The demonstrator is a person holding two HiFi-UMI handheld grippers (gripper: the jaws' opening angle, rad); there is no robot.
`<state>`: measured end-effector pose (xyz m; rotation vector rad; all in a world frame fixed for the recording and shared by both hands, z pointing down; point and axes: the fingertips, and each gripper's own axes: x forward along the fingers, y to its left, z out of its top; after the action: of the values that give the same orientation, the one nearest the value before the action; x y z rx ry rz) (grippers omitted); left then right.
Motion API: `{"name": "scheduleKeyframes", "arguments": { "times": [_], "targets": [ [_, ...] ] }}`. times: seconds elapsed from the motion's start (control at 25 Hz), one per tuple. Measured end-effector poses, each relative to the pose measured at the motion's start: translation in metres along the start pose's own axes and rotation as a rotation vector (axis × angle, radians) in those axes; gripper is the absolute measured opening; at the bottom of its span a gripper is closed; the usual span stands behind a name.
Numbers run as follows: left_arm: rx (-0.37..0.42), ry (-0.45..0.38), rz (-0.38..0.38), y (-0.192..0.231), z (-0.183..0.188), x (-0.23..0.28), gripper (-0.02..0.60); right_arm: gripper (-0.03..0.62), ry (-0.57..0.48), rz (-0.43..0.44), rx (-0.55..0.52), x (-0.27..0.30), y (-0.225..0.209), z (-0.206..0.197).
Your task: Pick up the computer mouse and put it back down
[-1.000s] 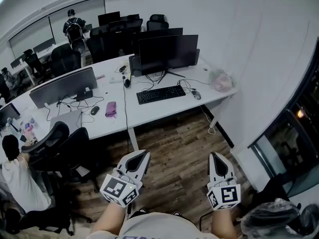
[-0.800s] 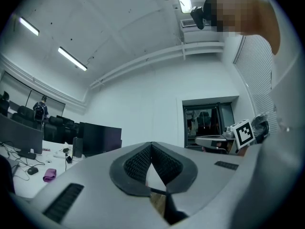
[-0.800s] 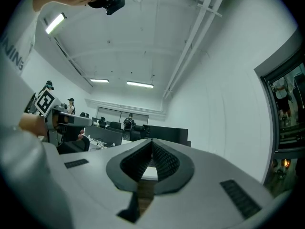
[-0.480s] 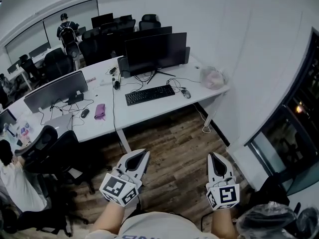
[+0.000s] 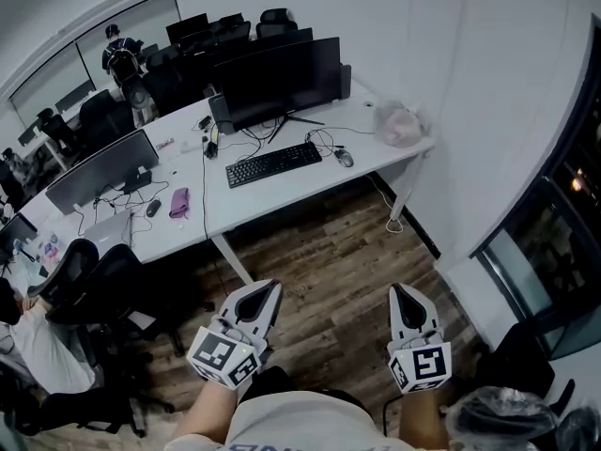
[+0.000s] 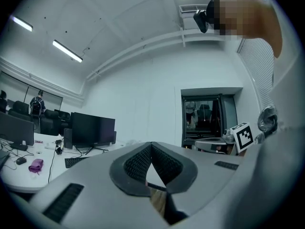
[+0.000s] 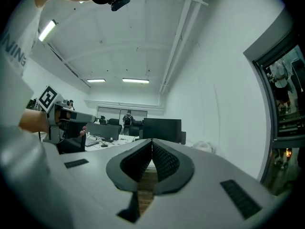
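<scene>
Both grippers are held level and low over the wooden floor [image 5: 329, 261], each with its jaws pressed together on nothing: the left gripper [image 5: 273, 289] and the right gripper [image 5: 402, 292]. Well apart from them, toward 12 o'clock, the computer mouse [image 5: 345, 158] lies on the white desk [image 5: 300, 194], just at 3 o'clock of a black keyboard [image 5: 274, 163]. A wide dark monitor [image 5: 277, 78] stands behind the keyboard at 12 o'clock, and a crumpled plastic bag [image 5: 399, 125] sits at 2 o'clock of the mouse. Floor planks lie between the grippers and the desk. Black office chairs [image 5: 99, 275] crowd the 9 o'clock side. White walls enclose the office, and a person [image 5: 120, 54] stands far off at 11 o'clock.
</scene>
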<state>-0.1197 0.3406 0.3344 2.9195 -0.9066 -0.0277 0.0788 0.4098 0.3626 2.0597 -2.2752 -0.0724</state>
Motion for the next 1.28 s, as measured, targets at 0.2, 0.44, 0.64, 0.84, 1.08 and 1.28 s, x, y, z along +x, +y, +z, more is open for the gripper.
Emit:
{"name": "scheduleKeyframes", "arguments": {
  "times": [0.2, 0.44, 0.64, 0.84, 1.08, 1.28],
  "targets": [
    [-0.006, 0.007, -0.004, 0.003, -0.002, 0.021, 0.008, 0.020, 0.019, -0.009, 0.017, 0.007, -0.017, -0.011],
    [-0.019, -0.010, -0.017, 0.023, -0.004, 0.051, 0.008, 0.020, 0.029, -0.048, 0.006, 0.027, -0.035, -0.013],
    [-0.028, -0.021, -0.058, 0.046, -0.001, 0.085, 0.008, 0.020, 0.036, -0.075, 0.000, 0.062, -0.048, -0.009],
    [-0.031, -0.025, -0.089, 0.089, 0.009, 0.115, 0.008, 0.021, 0.044, -0.077, -0.013, 0.112, -0.046, -0.002],
    [-0.061, -0.032, -0.095, 0.153, 0.016, 0.139, 0.008, 0.020, 0.076, -0.057, -0.022, 0.182, -0.030, -0.001],
    [-0.088, -0.030, -0.066, 0.212, 0.014, 0.147, 0.008, 0.020, 0.098, -0.019, -0.048, 0.242, -0.011, 0.002]
  ]
}}
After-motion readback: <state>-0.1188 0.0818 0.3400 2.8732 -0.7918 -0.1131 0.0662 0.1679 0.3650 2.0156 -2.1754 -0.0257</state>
